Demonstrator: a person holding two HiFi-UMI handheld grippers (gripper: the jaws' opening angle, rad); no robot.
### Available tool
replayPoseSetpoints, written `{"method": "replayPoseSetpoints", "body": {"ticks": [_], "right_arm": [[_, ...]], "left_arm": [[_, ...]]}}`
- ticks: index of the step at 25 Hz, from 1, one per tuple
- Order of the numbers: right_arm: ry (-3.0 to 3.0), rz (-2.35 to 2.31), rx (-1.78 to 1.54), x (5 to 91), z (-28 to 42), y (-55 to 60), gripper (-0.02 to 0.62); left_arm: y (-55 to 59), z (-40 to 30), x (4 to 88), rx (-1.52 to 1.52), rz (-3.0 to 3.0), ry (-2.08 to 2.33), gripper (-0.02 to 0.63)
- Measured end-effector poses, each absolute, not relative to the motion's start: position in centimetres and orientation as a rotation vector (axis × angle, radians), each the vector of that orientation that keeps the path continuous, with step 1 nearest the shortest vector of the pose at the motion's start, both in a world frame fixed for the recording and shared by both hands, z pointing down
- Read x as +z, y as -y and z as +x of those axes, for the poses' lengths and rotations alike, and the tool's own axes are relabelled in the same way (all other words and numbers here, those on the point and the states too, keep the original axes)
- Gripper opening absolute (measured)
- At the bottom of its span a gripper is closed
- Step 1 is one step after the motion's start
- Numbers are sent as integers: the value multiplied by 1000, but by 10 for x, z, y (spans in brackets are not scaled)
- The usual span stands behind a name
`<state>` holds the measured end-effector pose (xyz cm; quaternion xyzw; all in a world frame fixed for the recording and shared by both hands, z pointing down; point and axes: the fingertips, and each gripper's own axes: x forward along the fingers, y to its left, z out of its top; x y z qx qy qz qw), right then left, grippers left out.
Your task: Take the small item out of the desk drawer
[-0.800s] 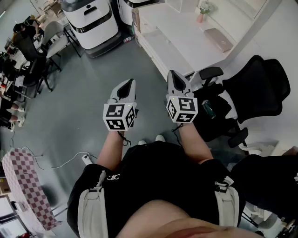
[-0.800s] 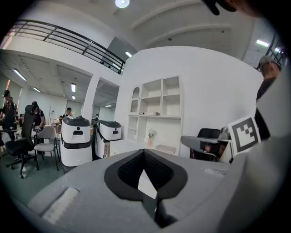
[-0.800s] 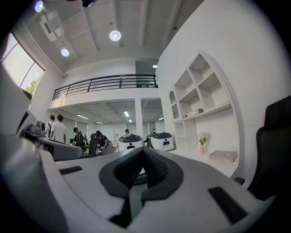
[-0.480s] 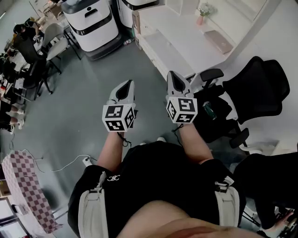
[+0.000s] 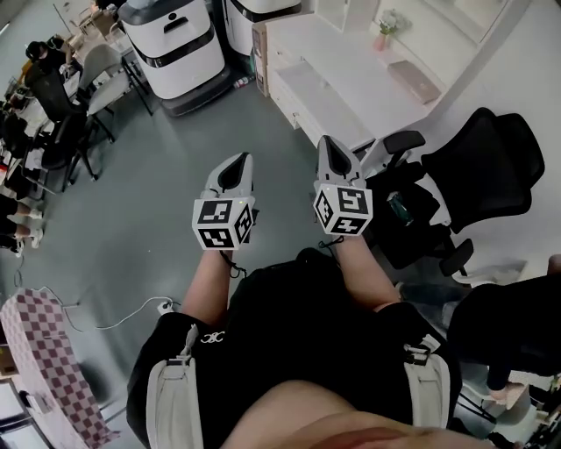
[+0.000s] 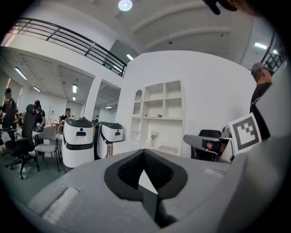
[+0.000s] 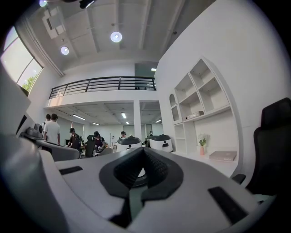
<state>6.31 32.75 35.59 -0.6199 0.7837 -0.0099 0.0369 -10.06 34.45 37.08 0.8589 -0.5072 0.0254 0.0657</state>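
Observation:
The white desk (image 5: pixel 351 83) stands ahead to the right, with its drawer fronts (image 5: pixel 302 110) shut along the near side. No small item shows. My left gripper (image 5: pixel 237 162) and right gripper (image 5: pixel 329 145) hover side by side over the grey floor, short of the desk, and both point forward. The left gripper (image 6: pixel 144 152) has its jaws together and nothing between them. The right gripper (image 7: pixel 143 152) is likewise shut and empty. The desk top (image 6: pixel 129 146) appears just beyond the left jaws.
A black office chair (image 5: pixel 478 167) with a small teal thing (image 5: pixel 396 206) on its seat stands right of my right gripper. A pink vase (image 5: pixel 383 24) and a flat pinkish book (image 5: pixel 412 77) lie on the desk. Two white machines (image 5: pixel 171 44) stand beyond; people sit at the far left (image 5: pixel 44 79).
The desk and chair have slid slightly down and right in the head view. Both grippers keep their places and stay shut. The shoe tips seen earlier are now hidden.

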Motion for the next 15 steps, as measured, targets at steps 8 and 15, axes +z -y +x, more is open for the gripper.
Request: {"method": "replayPoseSetpoints", "body": {"ticks": [8, 15], "right_arm": [[-2409, -1918, -18, 365, 53, -317, -3], [-2399, -1928, -53, 379, 57, -269, -3]], "left_arm": [[-335, -115, 377, 62, 2594, 1538, 14], [-292, -116, 389, 99, 2597, 1534, 14]]}}
